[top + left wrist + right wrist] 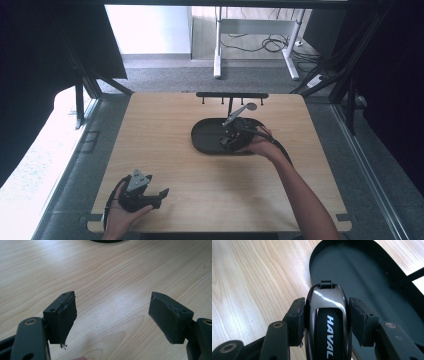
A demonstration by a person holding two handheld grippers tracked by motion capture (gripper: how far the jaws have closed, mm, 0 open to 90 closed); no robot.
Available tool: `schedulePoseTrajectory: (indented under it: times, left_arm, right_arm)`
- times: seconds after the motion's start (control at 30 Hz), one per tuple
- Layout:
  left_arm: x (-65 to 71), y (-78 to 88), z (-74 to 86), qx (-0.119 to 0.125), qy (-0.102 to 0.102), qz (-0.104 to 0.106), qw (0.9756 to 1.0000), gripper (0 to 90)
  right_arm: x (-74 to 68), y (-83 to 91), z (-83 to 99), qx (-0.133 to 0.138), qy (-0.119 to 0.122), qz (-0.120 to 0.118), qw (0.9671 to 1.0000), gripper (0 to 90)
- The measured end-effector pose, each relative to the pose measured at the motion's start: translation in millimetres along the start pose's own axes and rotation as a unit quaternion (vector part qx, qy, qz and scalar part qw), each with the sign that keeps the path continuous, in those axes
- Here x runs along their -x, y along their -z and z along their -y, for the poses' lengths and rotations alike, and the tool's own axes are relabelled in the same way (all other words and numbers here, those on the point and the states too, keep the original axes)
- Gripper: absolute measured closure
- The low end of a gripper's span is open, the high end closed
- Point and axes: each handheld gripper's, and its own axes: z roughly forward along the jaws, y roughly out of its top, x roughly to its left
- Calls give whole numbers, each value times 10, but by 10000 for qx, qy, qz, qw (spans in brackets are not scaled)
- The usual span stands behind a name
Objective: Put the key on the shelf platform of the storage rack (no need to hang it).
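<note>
A glossy black car key fob (327,327) is seen clamped between the pads of the right gripper (327,317); the word HAVAL is printed in white along its dark middle panel, a bright highlight is carried on its rounded shoulder, and a small loop is set at its far end. The fob is held with that far end over the near rim of a black oval tray (372,272), so the tray is taken as the landmark here.

Well to the left of the tray and nearer the person, the left gripper (161,194) is held low over the wooden table (165,145) in the left hand (120,215). In the left gripper view its jaws are spread wide, nothing is gripped between them, and bare wood grain is seen in the gap; the edge of the tray is just glimpsed at the top of that view.

Over the tray itself, the right gripper (231,141) is seen from above in the right hand (262,146), with its cable trailed back along the forearm. The tray's floor is dark and flat inside a low upright wall.

Just behind the tray, a black rack (232,95) with small hooks is stood on a thin post that rises from the tray's far side. A grey tag (241,111) is seen slanted in front of the post, above the right gripper
</note>
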Motion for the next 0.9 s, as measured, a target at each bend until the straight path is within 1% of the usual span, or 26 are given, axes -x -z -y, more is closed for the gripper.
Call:
schedulePoseTrajectory:
  times: [0.1,0.13,0.2,0.23,0.53,0.6,0.63,0.7,0.87,0.9]
  left_arm:
    - [-3,5,-1,-1,1,-8,10000,226]
    - [-3,6,-1,2,0,-8,10000,226]
    - [-5,8,-1,7,-1,-8,10000,226]
    - [-6,8,-1,4,-1,-10,10000,226]
    - [-24,26,1,33,19,-26,10000,226]
    - [-24,25,2,32,17,-24,10000,226]
    - [-24,24,2,18,17,-23,10000,226]
    - [-23,19,4,15,15,-16,10000,226]
    - [-24,18,4,6,17,-25,10000,226]
    - [-25,19,4,6,17,-26,10000,226]
  right_arm:
    - [12,2,-21,-9,-2,-1,10000,493]
    - [30,2,-28,29,-37,-7,10000,493]
    - [39,2,-31,22,-61,-15,10000,493]
    - [58,-8,-35,9,-55,23,10000,493]
    - [140,-31,-110,4,-116,71,9999,494]
    - [160,-43,-124,12,-142,82,9999,493]
    - [187,-61,-128,43,-201,72,9998,493]
    - [215,-78,-124,38,-243,101,9996,494]
    - [277,-113,-111,32,-281,150,9995,493]
    - [287,-118,-109,21,-318,166,9994,493]
